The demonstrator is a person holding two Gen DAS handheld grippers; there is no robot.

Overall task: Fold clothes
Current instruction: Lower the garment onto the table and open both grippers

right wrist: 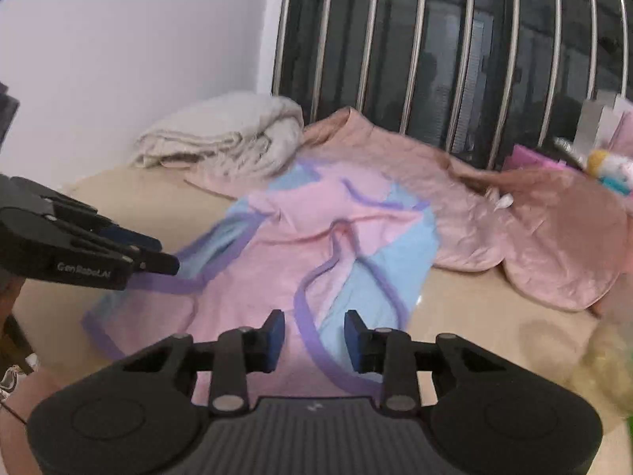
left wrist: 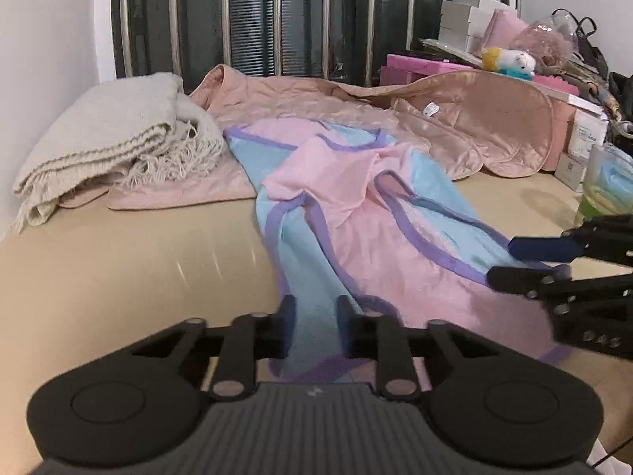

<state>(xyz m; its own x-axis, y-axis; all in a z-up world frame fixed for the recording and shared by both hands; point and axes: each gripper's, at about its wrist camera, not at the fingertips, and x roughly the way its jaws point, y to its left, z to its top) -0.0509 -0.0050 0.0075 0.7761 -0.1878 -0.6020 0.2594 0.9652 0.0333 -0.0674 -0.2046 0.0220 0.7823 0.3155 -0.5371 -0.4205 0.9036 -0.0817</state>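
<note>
covering beige table (left wrist: 118, 269): pink garment (left wrist: 356, 206), grey blanket (left wrist: 107, 134).

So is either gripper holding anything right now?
The right gripper is open, holding nothing. The left gripper straddles the garment at its near edge; grip cannot be told.

You see a white wall (right wrist: 138, 39) at 10 o'clock | dark window (left wrist: 253, 19) behind metal bars (left wrist: 174, 16) at 12 | beige surface (left wrist: 118, 261) below.
</note>
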